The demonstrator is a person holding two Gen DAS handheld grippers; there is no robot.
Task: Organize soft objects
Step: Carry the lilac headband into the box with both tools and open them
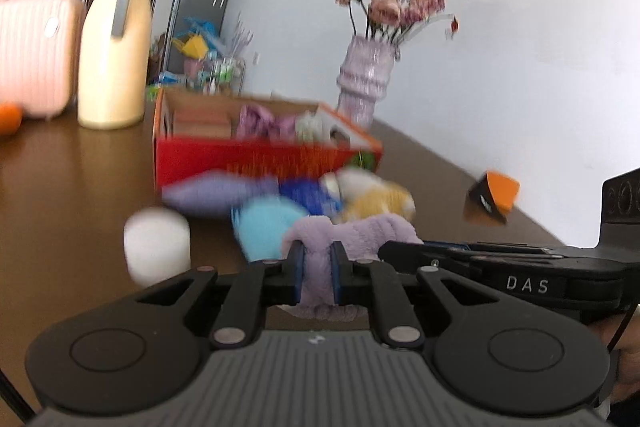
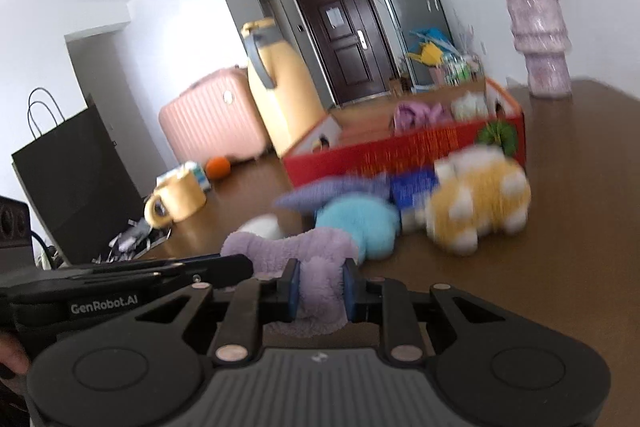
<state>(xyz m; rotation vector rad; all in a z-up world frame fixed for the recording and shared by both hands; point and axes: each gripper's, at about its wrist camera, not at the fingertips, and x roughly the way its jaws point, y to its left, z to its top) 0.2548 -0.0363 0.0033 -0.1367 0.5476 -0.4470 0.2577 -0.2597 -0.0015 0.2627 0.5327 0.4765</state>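
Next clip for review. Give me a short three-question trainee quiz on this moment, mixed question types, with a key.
1. True or false: both grippers are shut on the same lilac fleece cloth.
2. What lies nearest the cloth: A) yellow plush toy, B) light-blue plush, C) vase?
3. Fill in: the purple item already lies inside the red ____.

Key: 1 true; 2 B; 3 cardboard box.
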